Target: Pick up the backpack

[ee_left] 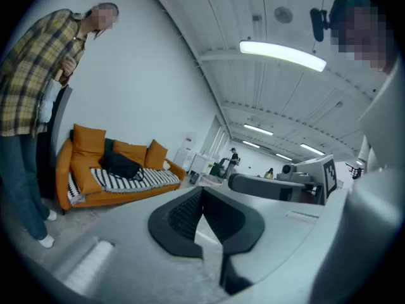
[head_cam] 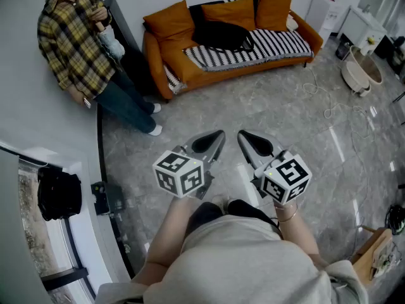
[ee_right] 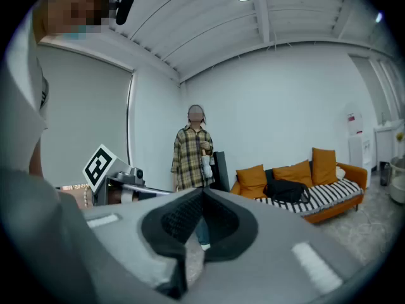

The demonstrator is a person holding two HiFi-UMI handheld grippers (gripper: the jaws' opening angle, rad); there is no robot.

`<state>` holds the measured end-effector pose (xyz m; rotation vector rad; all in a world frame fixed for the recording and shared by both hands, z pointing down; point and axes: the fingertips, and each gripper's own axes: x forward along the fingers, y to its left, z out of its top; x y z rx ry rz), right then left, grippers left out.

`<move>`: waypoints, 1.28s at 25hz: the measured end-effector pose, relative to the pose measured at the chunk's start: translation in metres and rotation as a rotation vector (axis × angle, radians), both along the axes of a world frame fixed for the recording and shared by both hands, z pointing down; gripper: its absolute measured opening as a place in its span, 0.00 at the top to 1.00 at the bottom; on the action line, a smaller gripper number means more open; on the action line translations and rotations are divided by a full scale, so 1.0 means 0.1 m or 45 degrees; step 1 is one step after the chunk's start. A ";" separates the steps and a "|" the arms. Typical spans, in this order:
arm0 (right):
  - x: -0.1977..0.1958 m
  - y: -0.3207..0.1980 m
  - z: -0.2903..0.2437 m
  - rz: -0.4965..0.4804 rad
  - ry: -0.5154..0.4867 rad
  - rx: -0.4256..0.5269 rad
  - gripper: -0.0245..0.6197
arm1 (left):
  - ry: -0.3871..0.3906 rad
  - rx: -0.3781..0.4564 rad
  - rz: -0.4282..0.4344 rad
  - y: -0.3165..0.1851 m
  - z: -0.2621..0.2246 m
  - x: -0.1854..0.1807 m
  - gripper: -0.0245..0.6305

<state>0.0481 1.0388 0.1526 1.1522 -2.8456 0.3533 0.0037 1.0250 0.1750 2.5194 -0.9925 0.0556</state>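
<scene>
The black backpack (head_cam: 221,35) lies on the seat of an orange sofa (head_cam: 190,75) across the room, against orange cushions. It also shows small in the left gripper view as the backpack (ee_left: 120,165) and in the right gripper view as the backpack (ee_right: 288,190). My left gripper (head_cam: 215,137) and right gripper (head_cam: 245,137) are held side by side in front of my body, far from the sofa, pointing roughly toward it. The left gripper (ee_left: 202,192) has its jaws closed together on nothing. The right gripper (ee_right: 202,192) is likewise shut and empty.
A person in a plaid shirt (head_cam: 73,43) stands by the left wall near the sofa's end. Grey tiled floor (head_cam: 266,106) stretches between me and the sofa. Cables (head_cam: 323,100) and a white tub (head_cam: 361,75) lie at the right. A black bag (head_cam: 58,195) sits at the left.
</scene>
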 end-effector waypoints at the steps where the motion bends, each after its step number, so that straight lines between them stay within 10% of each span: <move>1: 0.00 -0.03 0.01 -0.002 -0.019 -0.009 0.96 | -0.030 0.002 -0.009 -0.02 0.01 0.01 0.95; 11: 0.06 -0.09 0.13 0.017 0.080 -0.005 0.96 | -0.062 -0.023 -0.040 -0.10 0.10 -0.01 0.95; 32: -0.23 -0.38 -0.01 0.024 -0.113 -0.033 0.96 | -0.094 0.005 0.084 -0.41 0.18 -0.13 0.95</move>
